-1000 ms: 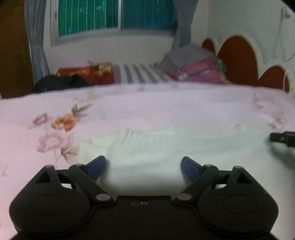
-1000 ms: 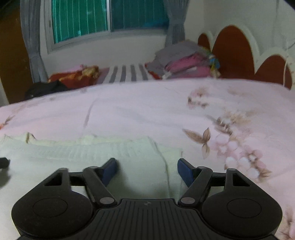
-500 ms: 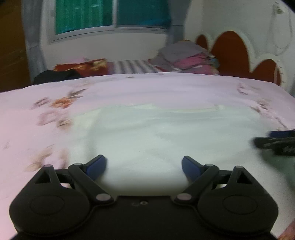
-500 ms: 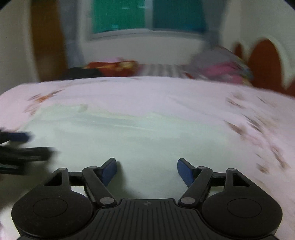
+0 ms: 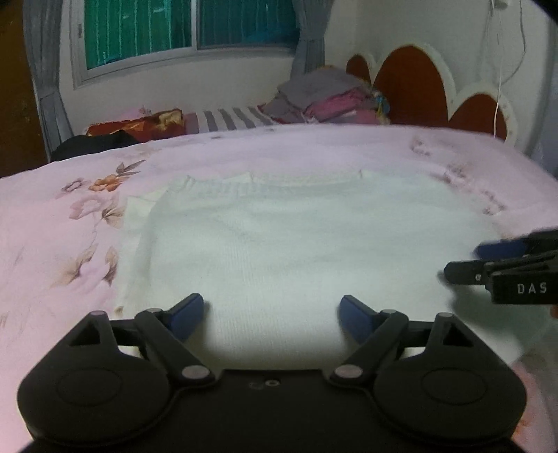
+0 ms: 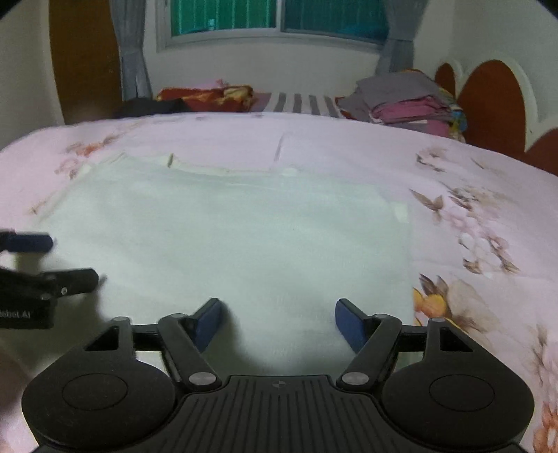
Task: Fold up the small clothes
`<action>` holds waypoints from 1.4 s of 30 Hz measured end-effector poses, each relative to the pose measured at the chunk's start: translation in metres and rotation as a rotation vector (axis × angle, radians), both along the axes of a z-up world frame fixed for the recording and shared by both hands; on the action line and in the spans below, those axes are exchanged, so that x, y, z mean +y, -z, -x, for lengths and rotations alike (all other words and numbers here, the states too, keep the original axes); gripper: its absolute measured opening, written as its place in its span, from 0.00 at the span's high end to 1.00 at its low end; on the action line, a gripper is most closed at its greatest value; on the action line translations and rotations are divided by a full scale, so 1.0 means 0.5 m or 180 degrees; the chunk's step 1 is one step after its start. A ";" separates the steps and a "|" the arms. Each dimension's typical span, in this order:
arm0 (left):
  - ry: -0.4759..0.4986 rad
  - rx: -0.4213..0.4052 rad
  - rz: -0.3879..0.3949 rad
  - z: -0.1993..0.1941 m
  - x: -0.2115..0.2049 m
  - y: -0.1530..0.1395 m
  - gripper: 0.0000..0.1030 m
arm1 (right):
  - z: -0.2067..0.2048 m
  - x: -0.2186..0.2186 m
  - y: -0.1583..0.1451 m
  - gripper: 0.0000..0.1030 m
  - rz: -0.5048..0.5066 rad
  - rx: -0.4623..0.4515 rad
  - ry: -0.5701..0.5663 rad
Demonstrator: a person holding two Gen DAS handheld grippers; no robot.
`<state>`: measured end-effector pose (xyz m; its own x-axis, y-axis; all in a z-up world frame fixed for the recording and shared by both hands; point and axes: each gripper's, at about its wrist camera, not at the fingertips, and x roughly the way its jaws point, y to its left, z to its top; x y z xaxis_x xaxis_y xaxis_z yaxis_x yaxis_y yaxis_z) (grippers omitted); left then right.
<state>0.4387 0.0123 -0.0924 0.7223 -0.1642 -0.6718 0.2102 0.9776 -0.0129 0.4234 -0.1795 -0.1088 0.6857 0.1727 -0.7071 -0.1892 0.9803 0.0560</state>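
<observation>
A small white knitted garment (image 5: 296, 244) lies spread flat on the pink flowered bed cover (image 5: 69, 226), in the near middle of the bed, its near hem just under both grippers. It looks light, soft and limp, with a ribbed knit that should give the pads some bite; it will sag and crease when lifted, so it is best taken at the near hem corners or the side edges, one layer pair pinched cleanly in each gripper, rather than in the middle of the panel.

The neckline edge lies at the far side and the hem near, so the garment points away toward the window (image 5: 188, 28); its sides run near to far, and it spreads rather wider left to right. A narrow strip, probably a folded sleeve, shows along its left edge.

The left hand-held gripper (image 5: 272, 312) and the right hand-held gripper (image 6: 275, 319) both hover over the near hem with jaws spread; both have just been closing a little, with cloth below them but nothing pinched between the pads
</observation>
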 end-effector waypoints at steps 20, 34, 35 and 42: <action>-0.0165 0.0162 0.0051 0.137 0.047 0.018 0.37 | 0.165 0.031 0.006 0.76 -0.0293 0.0166 -0.0209; -0.0327 0.0231 0.0020 0.148 0.081 0.018 0.37 | 0.194 -0.118 0.004 0.76 -0.0312 0.0182 0.0333; -0.0318 0.0237 0.0006 0.147 0.081 0.019 0.37 | 0.196 -0.119 0.009 0.76 -0.0309 0.0192 0.0332; -0.0264 0.0242 -0.0169 0.150 0.066 0.024 0.35 | 0.200 -0.123 0.019 0.76 -0.0304 0.0156 0.0266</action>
